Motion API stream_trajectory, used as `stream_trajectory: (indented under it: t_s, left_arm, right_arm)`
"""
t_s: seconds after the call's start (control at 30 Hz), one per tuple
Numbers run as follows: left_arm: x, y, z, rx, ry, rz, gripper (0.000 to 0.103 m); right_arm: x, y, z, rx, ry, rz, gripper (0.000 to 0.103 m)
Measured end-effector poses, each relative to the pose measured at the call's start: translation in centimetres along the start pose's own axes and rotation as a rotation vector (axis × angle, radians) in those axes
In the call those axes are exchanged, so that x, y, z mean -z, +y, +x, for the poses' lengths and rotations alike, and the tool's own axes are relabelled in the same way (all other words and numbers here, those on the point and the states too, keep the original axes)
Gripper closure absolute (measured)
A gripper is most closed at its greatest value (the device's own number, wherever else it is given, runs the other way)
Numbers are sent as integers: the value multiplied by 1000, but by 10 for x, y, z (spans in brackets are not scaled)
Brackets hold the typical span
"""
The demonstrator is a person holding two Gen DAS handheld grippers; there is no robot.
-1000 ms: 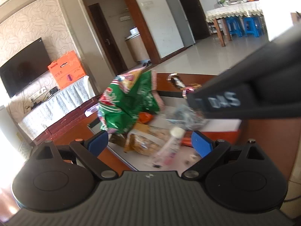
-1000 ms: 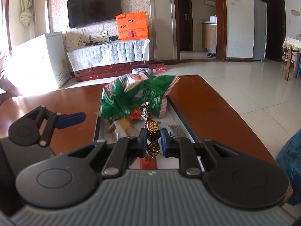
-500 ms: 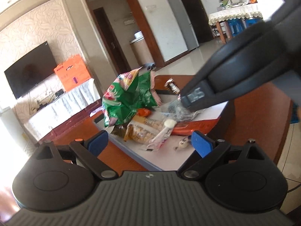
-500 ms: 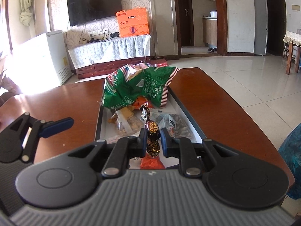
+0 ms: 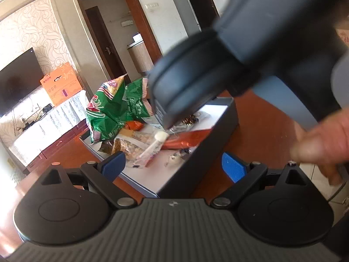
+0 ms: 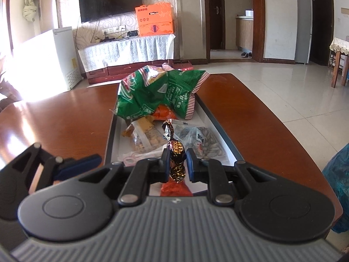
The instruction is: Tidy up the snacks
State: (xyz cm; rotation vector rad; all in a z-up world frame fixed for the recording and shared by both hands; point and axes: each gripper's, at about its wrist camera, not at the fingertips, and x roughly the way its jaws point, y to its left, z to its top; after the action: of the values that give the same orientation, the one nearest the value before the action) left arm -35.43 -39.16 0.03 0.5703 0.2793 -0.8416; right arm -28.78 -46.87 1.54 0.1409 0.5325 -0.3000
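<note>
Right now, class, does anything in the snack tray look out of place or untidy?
Yes: the green snack bag is crumpled and stands heaped over the other packets at the far end of the tray, while the smaller packets lie flat.

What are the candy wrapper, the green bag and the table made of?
The candy wrapper looks like shiny foil: it glints and is twisted to a point. The green bag seems to be thin glossy plastic film, crumpled with sharp creases. The table looks like polished wood or veneer, reddish-brown and mirroring the window light.
</note>
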Motion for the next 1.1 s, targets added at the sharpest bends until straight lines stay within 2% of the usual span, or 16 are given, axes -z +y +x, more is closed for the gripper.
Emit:
stream_trajectory:
  t_s: [0.13,0.37,0.77,0.8,0.87,0.93,1.0,1.1]
  left_arm:
    - [3,0,2,0,9,-2,6]
    - [4,9,10,26,60,-72,6]
    - [5,11,11,28,74,-94,4]
    - [5,12,11,28,75,-96,4]
    - [5,13,13,28,76,-96,4]
    - [5,14,14,27,77,-95,4]
    - [4,14,15,26,80,-97,3]
    - [4,14,17,20,85,-99,3]
  right_arm:
    - [0,0,7,3,15,-7,85]
    - [2,-2,23,11,59,-26,84]
    - [1,2,36,4,80,-35,82]
    - [1,1,34,7,75,-32,78]
    - [0,-2,30,-3,55,-14,62]
    - [-1,-4,22,-41,16,5,40]
    - [-2,-2,14,-65,-26,2,31]
    - [-5,2,1,-86,-91,-7,28]
